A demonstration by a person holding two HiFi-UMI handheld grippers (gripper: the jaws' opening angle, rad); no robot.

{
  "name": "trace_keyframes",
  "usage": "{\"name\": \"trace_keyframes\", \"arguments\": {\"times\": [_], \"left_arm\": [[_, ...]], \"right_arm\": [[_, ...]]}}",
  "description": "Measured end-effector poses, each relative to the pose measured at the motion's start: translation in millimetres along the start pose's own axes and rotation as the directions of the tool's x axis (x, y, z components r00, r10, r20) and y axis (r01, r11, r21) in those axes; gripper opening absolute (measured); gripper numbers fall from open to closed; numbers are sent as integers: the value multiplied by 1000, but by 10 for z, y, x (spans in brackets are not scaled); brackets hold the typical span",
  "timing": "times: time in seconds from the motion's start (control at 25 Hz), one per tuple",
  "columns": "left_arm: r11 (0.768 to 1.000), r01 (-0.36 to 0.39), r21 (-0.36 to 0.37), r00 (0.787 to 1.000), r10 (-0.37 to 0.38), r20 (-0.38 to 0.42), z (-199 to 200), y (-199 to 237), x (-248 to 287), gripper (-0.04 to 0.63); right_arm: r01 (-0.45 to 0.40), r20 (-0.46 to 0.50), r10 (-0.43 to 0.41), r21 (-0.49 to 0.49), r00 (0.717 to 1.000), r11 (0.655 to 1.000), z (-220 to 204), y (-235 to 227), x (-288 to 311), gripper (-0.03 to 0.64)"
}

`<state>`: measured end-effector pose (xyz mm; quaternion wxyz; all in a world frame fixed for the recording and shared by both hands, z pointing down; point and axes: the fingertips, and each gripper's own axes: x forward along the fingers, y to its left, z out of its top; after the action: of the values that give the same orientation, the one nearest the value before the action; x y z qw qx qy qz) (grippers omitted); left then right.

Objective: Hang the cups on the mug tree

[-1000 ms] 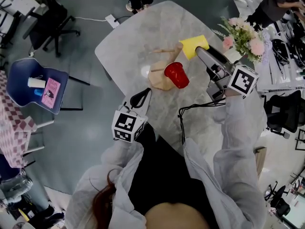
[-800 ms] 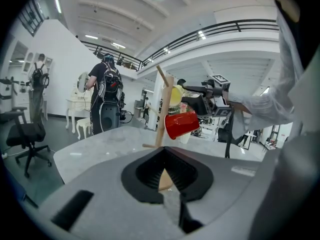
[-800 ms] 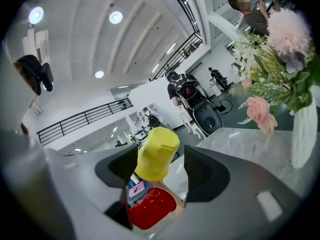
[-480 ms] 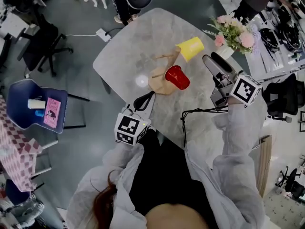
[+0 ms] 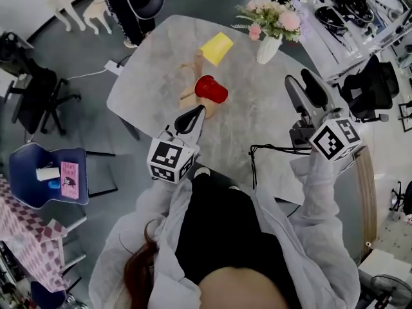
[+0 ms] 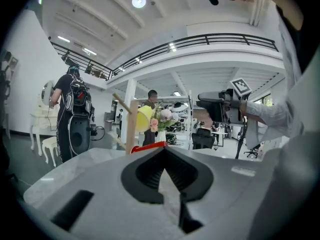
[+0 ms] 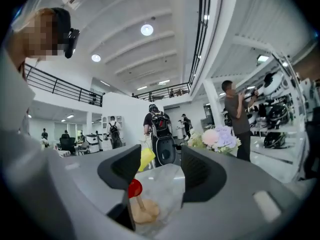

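Left gripper [image 5: 195, 114] sits centre-left with jaws pressed together, empty. Mug tree [image 5: 192, 82] on table [image 5: 251, 127], upper centre, carries red cup [image 5: 211, 89] and yellow cup [image 5: 216, 47]. Vase [image 5: 268, 49] holds flowers [image 5: 273, 15]. Right gripper [image 5: 299, 79] has jaws wide, just been closing, nothing between.

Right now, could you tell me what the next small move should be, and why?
Probably just set down the right gripper, whose jaws have just closed a little yet stand apart, nothing between them: the yellow cup and red cup both hang on the mug tree, and no other cup shows on the table.
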<state>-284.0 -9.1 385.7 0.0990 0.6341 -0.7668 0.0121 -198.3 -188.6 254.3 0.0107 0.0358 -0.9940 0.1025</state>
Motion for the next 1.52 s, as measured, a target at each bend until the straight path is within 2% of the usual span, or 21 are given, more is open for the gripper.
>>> {"name": "trace_keyframes", "arguments": {"times": [0.2,0.32,0.4,0.48,0.64,0.8,0.96,1.16,1.52], "left_arm": [[999,38,-7,999,-38,9,64,-482,79,-1],[999,35,-36,999,-35,6,30,-710,79,0],[999,24,-44,1000,-24,0,3,-833,60,-2],[999,16,-45,1000,-17,-8,-33,-953,42,-1],[999,0,-45,1000,-1,-23,-175,-1125,-20,-2],[998,-21,-58,999,19,-38,-346,-1222,-104,-2],[997,-34,-69,999,31,-40,-454,-1341,-158,-2],[996,-43,-81,998,39,-42,-561,-1491,-227,-2],[993,-78,-86,996,75,-44,-651,-1630,-354,-2]], "right_arm": [[126,35,-126,-23,991,992,-109,-109,-614,219],[210,-4,-210,-68,978,975,-429,-146,-961,213],[236,-45,-242,-99,969,967,-673,-136,-1135,199],[238,-78,-245,-88,966,967,-887,-107,-1282,178],[222,-102,-222,-9,970,975,-1194,-43,-1469,124],[231,-111,-229,6,967,973,-1375,-15,-1577,9],[235,-134,-232,13,964,972,-1521,4,-1687,9],[228,-175,-234,-58,956,972,-1661,51,-1813,9],[221,-169,-227,-52,959,974,-1685,67,-1985,9]]}}
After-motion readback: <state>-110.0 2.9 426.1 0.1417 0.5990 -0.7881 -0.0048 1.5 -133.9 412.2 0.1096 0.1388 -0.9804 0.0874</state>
